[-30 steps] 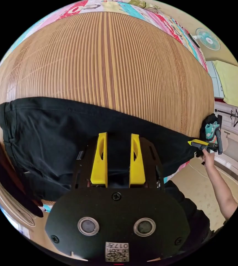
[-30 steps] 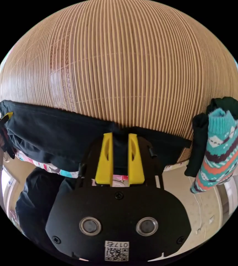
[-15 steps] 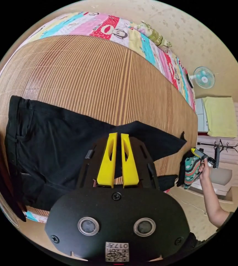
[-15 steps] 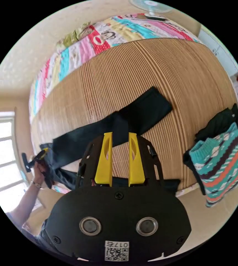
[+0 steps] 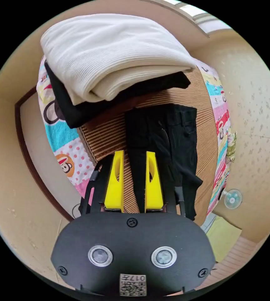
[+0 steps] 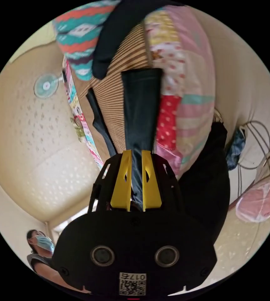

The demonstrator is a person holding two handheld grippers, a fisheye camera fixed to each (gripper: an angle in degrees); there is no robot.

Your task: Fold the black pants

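Both cameras have swung since half a second ago. Left gripper view: black pants (image 5: 164,141) lie on the bamboo mat (image 5: 110,138), one leg running between the left tongs (image 5: 134,178), which stand parted, no visible squeeze. White folded garment (image 5: 110,53) crowds the mat's near end. Right gripper view: right tongs (image 6: 136,178) clenched on a pant leg (image 6: 141,106) beside the bed's edge; patterned sweater (image 6: 78,37) near the mat's corner.
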